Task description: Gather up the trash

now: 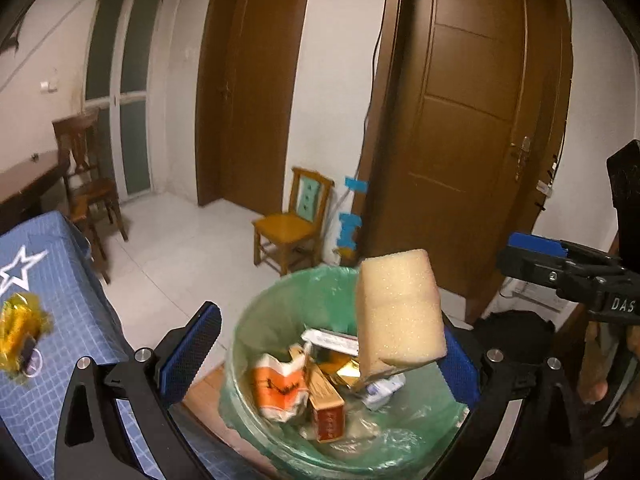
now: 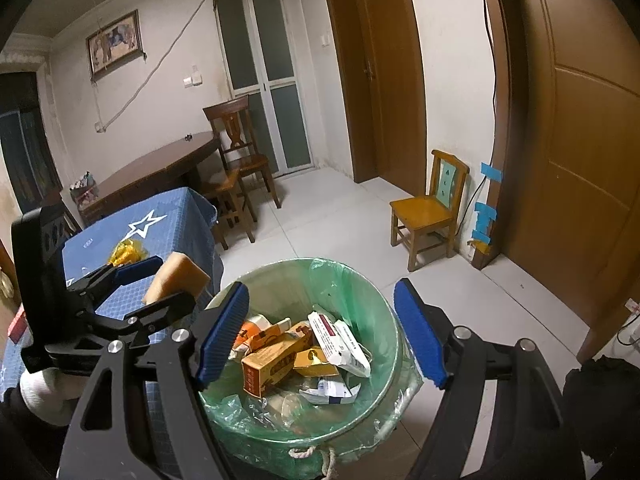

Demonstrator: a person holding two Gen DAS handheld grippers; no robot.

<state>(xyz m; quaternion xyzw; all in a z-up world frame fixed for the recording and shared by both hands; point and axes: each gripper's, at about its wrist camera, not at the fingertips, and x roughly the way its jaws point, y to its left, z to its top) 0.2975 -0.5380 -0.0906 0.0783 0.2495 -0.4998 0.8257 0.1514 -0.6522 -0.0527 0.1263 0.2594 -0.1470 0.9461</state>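
Left gripper: jaws standing wide apart; sponge resting against its right pad, over the bin.
Right gripper: jaws gaping, empty, hovering above bin.
Bin: holding cartons.

Your left gripper and right gripper: black frames, blue ribbed pads, silver screws, white "DAS" lettering. White glove.
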